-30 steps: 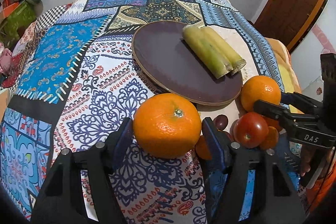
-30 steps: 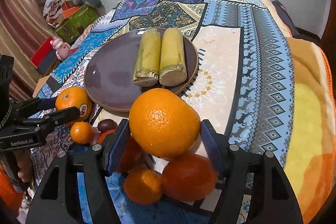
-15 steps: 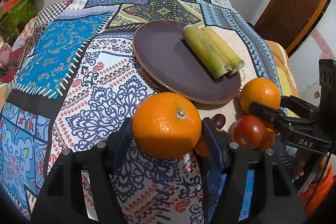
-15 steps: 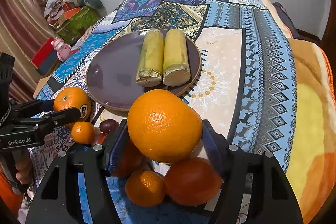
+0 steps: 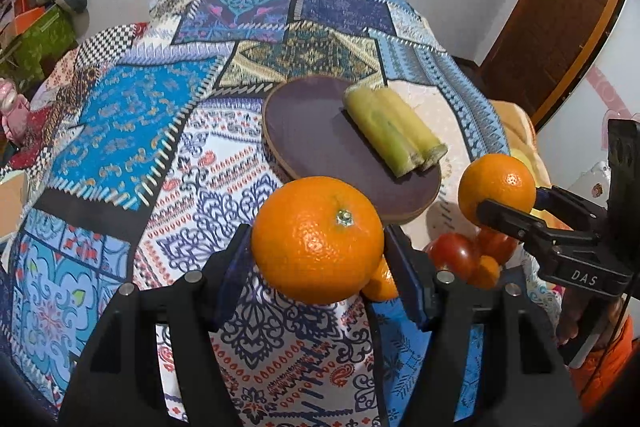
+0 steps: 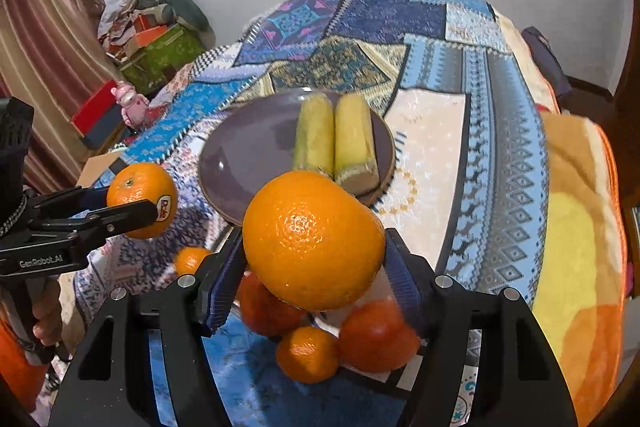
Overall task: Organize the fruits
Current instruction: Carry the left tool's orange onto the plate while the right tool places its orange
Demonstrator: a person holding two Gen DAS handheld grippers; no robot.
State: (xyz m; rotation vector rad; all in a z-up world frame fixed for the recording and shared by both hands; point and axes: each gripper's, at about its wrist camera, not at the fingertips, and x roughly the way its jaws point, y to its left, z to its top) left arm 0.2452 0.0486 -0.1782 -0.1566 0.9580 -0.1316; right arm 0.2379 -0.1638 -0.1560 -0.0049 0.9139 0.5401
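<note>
My left gripper [image 5: 318, 247] had its jaws pinching a large round orange with a green stem button [image 5: 318, 239], held clear above the patchwork patterned cloth [image 5: 120, 131] of the bed. My right gripper [image 6: 314, 255] had its jaws clamped on a second big glossy orange [image 6: 314, 241], likewise lifted. At twelve o'clock from both lay the round dark purple plate [image 5: 308, 131] carrying two yellow-green cut cane sections [image 5: 394, 135] side by side. Below my right orange, near six o'clock, red tomatoes [image 6: 376, 337] and a small tangerine [image 6: 307, 354] sat clustered on the cloth.
</note>
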